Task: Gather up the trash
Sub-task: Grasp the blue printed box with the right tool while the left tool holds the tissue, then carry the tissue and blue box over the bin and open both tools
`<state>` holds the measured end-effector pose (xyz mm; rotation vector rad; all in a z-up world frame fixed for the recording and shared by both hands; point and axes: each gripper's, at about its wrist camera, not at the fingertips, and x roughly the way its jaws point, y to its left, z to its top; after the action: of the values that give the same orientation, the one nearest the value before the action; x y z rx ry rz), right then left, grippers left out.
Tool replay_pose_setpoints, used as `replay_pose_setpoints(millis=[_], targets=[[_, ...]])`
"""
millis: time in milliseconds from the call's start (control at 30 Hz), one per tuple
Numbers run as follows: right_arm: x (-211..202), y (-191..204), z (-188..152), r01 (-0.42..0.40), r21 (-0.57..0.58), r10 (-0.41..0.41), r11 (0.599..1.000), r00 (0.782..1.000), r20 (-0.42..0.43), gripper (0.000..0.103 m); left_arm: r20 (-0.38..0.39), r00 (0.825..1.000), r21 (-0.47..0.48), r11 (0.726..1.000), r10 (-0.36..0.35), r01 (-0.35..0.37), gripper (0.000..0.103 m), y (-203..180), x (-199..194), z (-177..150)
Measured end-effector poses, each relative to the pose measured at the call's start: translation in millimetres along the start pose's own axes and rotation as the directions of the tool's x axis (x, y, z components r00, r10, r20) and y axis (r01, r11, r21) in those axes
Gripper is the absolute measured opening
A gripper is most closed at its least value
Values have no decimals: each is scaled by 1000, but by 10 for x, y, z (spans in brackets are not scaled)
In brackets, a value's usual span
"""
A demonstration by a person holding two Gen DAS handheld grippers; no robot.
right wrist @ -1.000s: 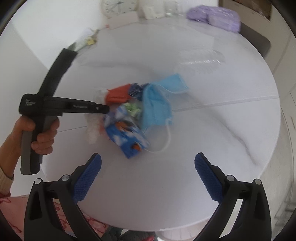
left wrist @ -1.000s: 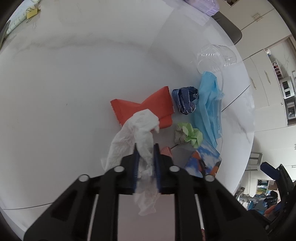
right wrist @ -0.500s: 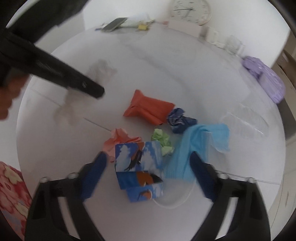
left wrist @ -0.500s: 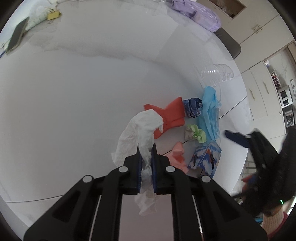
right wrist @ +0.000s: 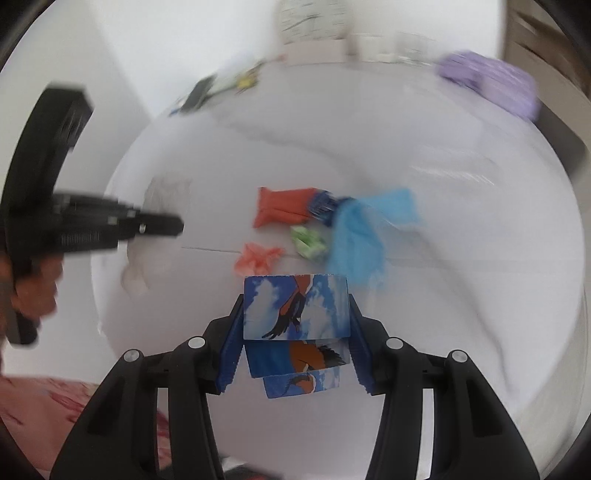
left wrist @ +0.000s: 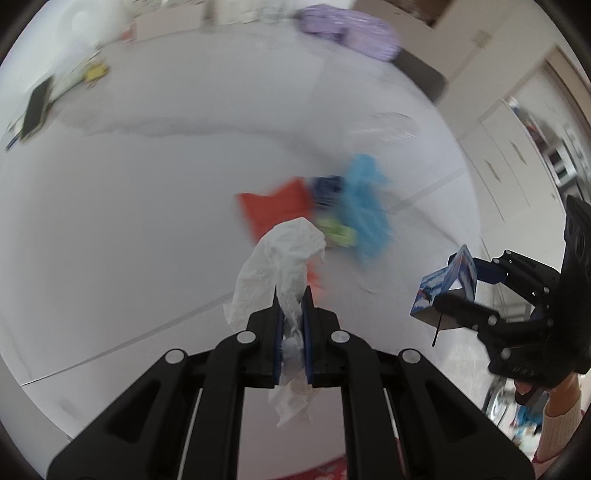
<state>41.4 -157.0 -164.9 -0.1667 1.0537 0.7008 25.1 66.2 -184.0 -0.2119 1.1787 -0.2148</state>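
Left hand-held gripper (left wrist: 293, 325) clamped tight on white tissue (left wrist: 280, 254), lifted clear of bench (left wrist: 129, 221). Right hand-held gripper (right wrist: 293, 332) just closing onto blue bird-print carton (right wrist: 295, 306), pads pressing both sides, ready for binning. Remaining scraps clustered mid-bench.

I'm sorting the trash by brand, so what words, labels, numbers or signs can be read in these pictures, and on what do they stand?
None can be read.
Blue carton in the right tongs: a printed bird and clouds, no lettering visible.
Left tongs, seen from the right wrist: pale marking on the side, too blurred to read.
Wall clock: face too blurred for numbers.
White tissue, orange wrapper, blue mask: no print visible.
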Motion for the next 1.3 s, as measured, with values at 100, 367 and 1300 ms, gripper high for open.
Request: replay_pose_setpoints(millis=[100, 367, 1300], targets=[[-348, -207, -270, 25, 110, -26, 994, 1000, 8, 51, -8, 999, 47, 998, -50, 50, 9, -371, -53, -115], [-1163, -593, -1086, 129, 288, -144, 949, 989, 33, 51, -51, 990, 221, 965, -133, 141, 9, -1644, -108, -562], [-1346, -1341, -2840, 160, 547, -174, 822, 984, -27, 51, -177, 984, 599, 791, -22, 125, 61, -3061, 1206, -1950]])
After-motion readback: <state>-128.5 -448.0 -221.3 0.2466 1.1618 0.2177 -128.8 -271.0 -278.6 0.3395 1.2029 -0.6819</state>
